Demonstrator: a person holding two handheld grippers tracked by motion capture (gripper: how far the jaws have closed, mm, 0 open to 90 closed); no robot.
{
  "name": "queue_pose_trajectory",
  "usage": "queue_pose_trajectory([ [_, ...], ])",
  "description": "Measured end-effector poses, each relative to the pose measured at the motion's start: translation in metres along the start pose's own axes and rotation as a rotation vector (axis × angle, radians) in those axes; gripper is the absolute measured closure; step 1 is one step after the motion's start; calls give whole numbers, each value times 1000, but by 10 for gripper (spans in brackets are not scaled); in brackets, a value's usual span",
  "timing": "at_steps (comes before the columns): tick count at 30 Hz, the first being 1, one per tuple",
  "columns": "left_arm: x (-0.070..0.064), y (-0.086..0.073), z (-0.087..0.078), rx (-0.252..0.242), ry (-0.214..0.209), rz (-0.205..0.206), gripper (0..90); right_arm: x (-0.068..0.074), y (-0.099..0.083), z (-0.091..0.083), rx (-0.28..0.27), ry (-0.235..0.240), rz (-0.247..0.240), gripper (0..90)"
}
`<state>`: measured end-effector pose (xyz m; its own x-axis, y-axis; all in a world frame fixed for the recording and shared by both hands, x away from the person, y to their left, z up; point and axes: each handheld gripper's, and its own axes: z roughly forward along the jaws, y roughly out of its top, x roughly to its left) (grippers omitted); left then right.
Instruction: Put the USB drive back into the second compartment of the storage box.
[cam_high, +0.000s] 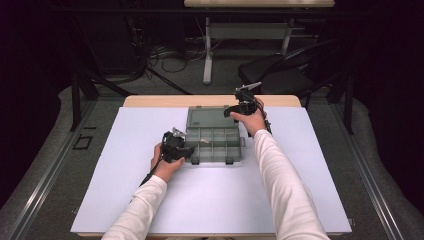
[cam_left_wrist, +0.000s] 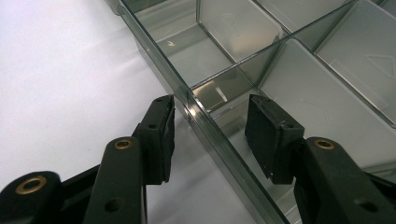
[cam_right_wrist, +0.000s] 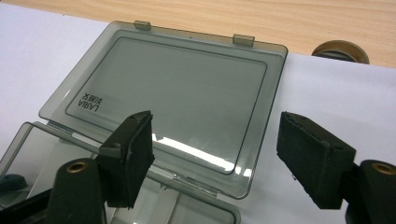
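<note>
Lying open: a clear grey plastic box (cam_high: 214, 143) is sitting near the middle of the white sheet (cam_high: 125, 200) covering the desk (cam_high: 150, 101), its lid (cam_high: 209, 117) folded back flat toward 12 o'clock.
Box tray: it is showing divided compartments in the left gripper view, with the side wall (cam_left_wrist: 205, 123) running from 11 o'clock down to 5 o'clock.
Left gripper (cam_high: 176, 146): it is resting at the 9 o'clock side of the tray, held in the person's left hand (cam_high: 165, 165).
Left jaws: they are standing partly open and straddling the tray's side wall, one pad (cam_left_wrist: 161, 137) outside over the white sheet, the other pad (cam_left_wrist: 268, 135) inside a compartment; neither pad is pressing on the wall.
Right gripper (cam_high: 245, 106): it is hovering at the 3 o'clock edge of the lid, held in the right hand (cam_high: 252, 121).
Right jaws: they are gaping wide with nothing between them; the lid (cam_right_wrist: 177, 100) is lying beyond them, its two latches (cam_right_wrist: 243, 39) pointing toward 12 o'clock.
Lid marking: a small printed label (cam_right_wrist: 89, 102) is appearing upside down near its 9 o'clock corner.
</note>
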<state>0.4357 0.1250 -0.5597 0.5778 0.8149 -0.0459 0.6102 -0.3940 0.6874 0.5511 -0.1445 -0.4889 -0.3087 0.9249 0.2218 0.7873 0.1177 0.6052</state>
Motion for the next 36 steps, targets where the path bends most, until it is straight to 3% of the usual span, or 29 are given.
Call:
queue_pose_trajectory([
  [21,0,-1,0,-11,8,-2,528,-12,-9,33,47,-9,42,281],
  [36,0,-1,0,-12,7,-1,530,-14,-15,43,59,1,67,295],
])
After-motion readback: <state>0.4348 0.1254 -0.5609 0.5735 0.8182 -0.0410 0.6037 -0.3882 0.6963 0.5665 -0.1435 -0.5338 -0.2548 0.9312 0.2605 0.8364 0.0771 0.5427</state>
